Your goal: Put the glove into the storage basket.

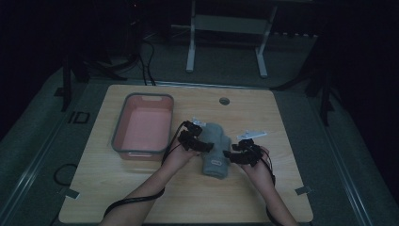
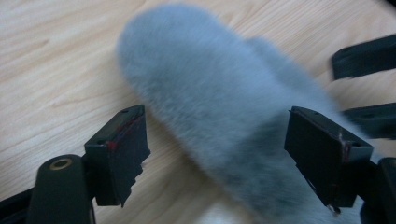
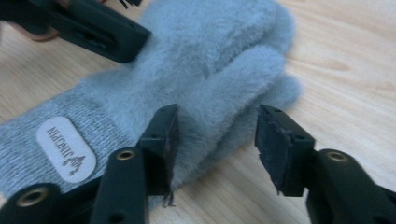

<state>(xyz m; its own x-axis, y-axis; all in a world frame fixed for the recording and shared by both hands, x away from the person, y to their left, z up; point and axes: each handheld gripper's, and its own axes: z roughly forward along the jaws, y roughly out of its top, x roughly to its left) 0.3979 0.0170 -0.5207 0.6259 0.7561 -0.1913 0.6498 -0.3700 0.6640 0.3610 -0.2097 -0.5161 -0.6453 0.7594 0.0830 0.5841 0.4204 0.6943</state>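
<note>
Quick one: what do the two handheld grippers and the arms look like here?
Both grippers, left and right, are black, with two blocky flat-faced jaws showing brass-coloured rivets in the gripper views. Each carries a grey three-cornered plate on top. A black cable trails along the left forearm. The forearms are bare, with no sleeves.

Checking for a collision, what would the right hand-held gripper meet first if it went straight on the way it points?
Probably the grey mitten: the right hand-held gripper has its open jaws straddling the thumb part, though depth is unclear.
</note>
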